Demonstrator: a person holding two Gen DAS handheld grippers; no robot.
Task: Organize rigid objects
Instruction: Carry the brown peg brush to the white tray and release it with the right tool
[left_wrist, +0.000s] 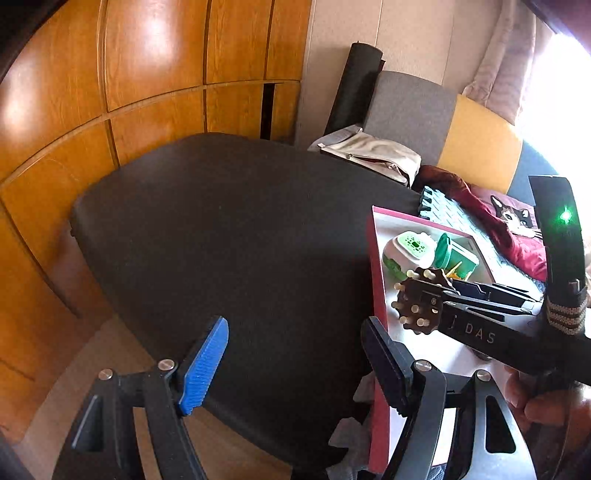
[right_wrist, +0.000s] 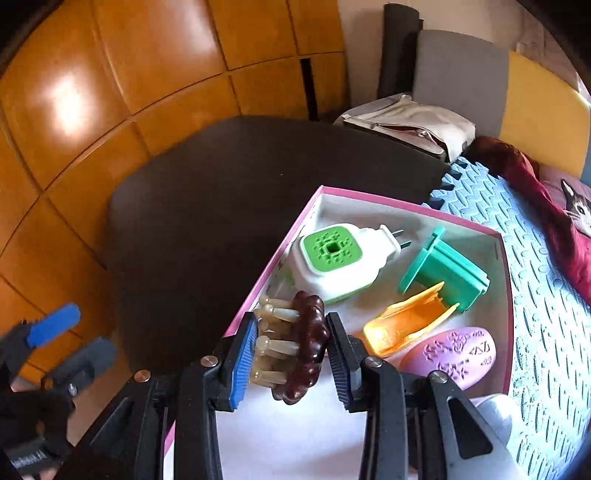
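My right gripper (right_wrist: 291, 354) is shut on a dark brown wooden massage comb with pale pegs (right_wrist: 299, 347) and holds it over the near part of a pink-rimmed white box (right_wrist: 406, 205). In the box lie a white and green plug-in device (right_wrist: 340, 258), a teal plastic piece (right_wrist: 443, 269), an orange plastic piece (right_wrist: 402, 321) and a purple oval piece (right_wrist: 454, 354). My left gripper (left_wrist: 295, 358) is open and empty above the black mat (left_wrist: 221, 229), left of the box (left_wrist: 376, 266). The comb (left_wrist: 421, 299) in the right gripper shows there too.
Wooden cabinet doors (left_wrist: 110, 74) stand behind the mat. A blue foam mat (right_wrist: 546, 295) lies right of the box, with red cloth (right_wrist: 546, 206), a beige bag (right_wrist: 413, 125) and grey and yellow panels (right_wrist: 461, 74) beyond.
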